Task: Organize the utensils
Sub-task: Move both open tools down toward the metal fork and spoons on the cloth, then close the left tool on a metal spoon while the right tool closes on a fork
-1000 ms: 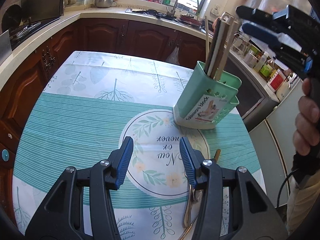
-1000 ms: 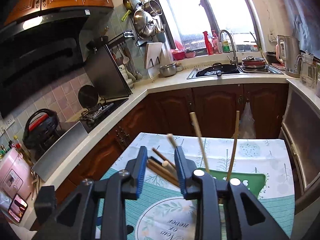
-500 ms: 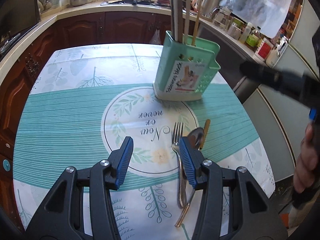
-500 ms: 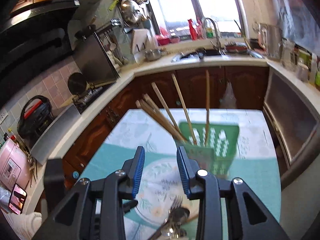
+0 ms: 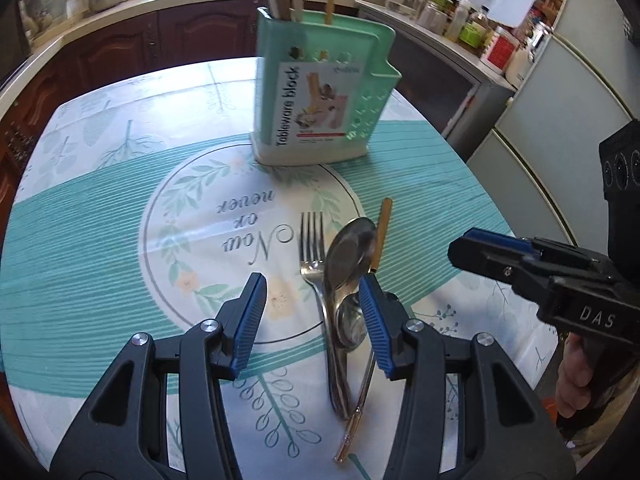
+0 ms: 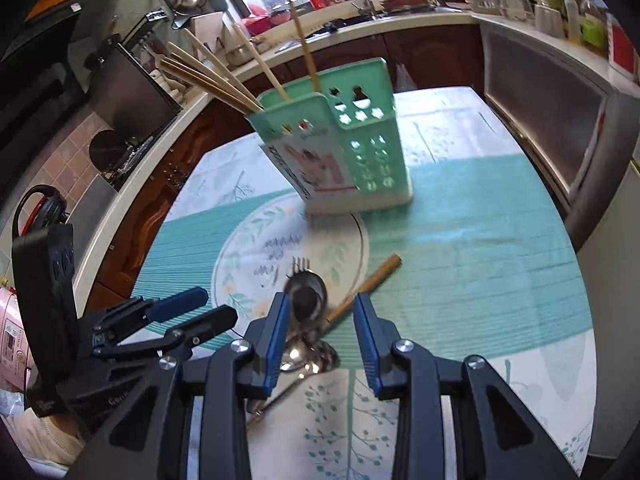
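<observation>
A mint-green utensil holder (image 5: pixel 320 92) (image 6: pixel 344 148) stands upright on the round table, with several chopsticks (image 6: pixel 216 76) leaning out of it. In front of it a fork (image 5: pixel 314 256), a large spoon (image 5: pixel 348 252) (image 6: pixel 306 296), a smaller spoon (image 5: pixel 350 320) and a gold-handled piece (image 5: pixel 380 232) (image 6: pixel 372 280) lie in a loose bundle on the cloth. My left gripper (image 5: pixel 312 320) hovers open just left of the bundle, nothing between its fingers. My right gripper (image 6: pixel 320 328) hangs open over the spoons, apart from them, and appears at the right of the left wrist view (image 5: pixel 480 248).
The tablecloth (image 5: pixel 80 248) is teal with a leaf circle. Dark wood cabinets and a counter (image 6: pixel 400 20) with a sink curve behind the table. A steel appliance (image 6: pixel 540 92) and jars stand to the right. A hand (image 5: pixel 576 380) holds the right gripper.
Both grippers have come down and tilted toward the table. The cutlery bundle has come into full view in front of them. The right gripper has dropped from above the chopsticks to just over the spoons.
</observation>
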Action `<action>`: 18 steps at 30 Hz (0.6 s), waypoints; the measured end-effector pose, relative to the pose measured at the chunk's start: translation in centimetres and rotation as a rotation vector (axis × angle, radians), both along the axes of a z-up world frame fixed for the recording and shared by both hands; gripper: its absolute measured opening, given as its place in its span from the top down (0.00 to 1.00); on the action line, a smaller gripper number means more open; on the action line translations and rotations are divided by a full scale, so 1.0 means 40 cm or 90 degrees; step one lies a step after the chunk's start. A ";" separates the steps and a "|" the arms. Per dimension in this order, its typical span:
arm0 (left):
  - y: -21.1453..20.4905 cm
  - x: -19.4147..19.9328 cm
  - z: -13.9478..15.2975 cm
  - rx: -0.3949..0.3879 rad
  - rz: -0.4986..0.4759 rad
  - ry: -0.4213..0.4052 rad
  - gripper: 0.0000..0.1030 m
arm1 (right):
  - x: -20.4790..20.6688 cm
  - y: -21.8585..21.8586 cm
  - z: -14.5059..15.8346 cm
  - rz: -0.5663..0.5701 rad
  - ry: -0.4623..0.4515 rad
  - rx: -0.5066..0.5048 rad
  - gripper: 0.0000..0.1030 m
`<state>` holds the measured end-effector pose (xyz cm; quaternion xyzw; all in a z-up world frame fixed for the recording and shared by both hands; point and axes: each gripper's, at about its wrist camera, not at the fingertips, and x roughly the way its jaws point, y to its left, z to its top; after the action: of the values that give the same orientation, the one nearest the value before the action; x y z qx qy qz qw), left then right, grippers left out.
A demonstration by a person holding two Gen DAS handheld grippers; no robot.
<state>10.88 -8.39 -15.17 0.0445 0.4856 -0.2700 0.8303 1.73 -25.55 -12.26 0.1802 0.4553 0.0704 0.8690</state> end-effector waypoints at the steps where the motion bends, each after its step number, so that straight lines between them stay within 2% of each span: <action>1: -0.014 0.004 -0.008 0.007 -0.016 -0.003 0.56 | -0.004 -0.007 -0.010 -0.004 0.005 0.004 0.68; 7: -0.075 0.036 -0.061 0.037 -0.060 0.012 0.57 | -0.016 -0.029 -0.064 -0.018 0.036 0.036 0.68; 9: -0.087 0.051 -0.075 0.035 -0.067 0.021 0.63 | -0.017 -0.027 -0.074 -0.017 0.041 0.041 0.68; 11: -0.097 0.065 -0.088 0.027 -0.074 0.039 0.77 | -0.020 -0.028 -0.085 -0.018 0.046 0.046 0.68; 15: -0.110 0.086 -0.107 0.016 -0.078 0.061 0.86 | -0.022 -0.031 -0.103 -0.016 0.058 0.060 0.68; 17: -0.116 0.095 -0.117 0.010 -0.076 0.066 0.95 | -0.021 -0.032 -0.107 -0.015 0.062 0.063 0.68; 18: -0.117 0.095 -0.116 0.006 -0.075 0.067 0.96 | -0.021 -0.032 -0.110 -0.015 0.064 0.066 0.68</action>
<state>14.68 -13.07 -19.82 0.0627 0.5264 -0.3177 0.7861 0.88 -26.83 -16.66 0.2338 0.4918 0.0747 0.8354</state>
